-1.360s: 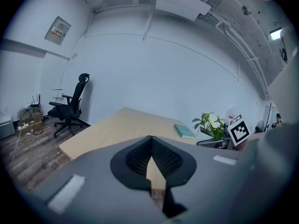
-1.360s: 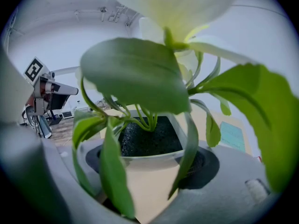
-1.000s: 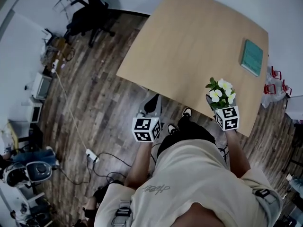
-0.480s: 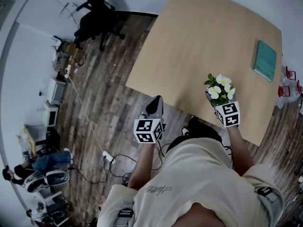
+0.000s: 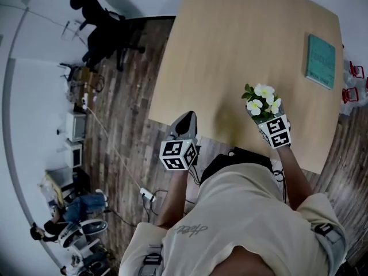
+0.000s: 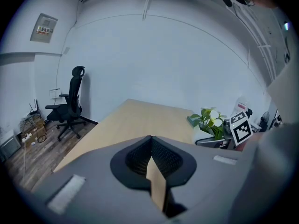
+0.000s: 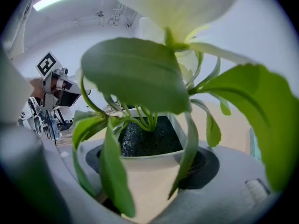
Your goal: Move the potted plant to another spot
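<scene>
The potted plant (image 5: 261, 103), with white flowers and green leaves in a pale pot, is over the wooden table (image 5: 241, 39) near its front edge. My right gripper (image 5: 260, 118) is shut on the pot. In the right gripper view the pot (image 7: 149, 171) fills the space between the jaws, and leaves hide most of what lies ahead. My left gripper (image 5: 185, 124) is at the table's front edge, left of the plant, shut with nothing in it. The left gripper view has its jaw tips (image 6: 150, 141) meeting and the plant (image 6: 209, 122) off to the right.
A teal book (image 5: 319, 60) lies at the table's far right. A black office chair (image 5: 103, 22) stands on the wood floor to the left. Cables and a power strip (image 5: 148, 195) lie on the floor beside me. Red items (image 5: 352, 79) sit past the table's right edge.
The right gripper has carried the plant leftward along the table's front edge, further from the book. The left gripper has moved up to the table's edge.
</scene>
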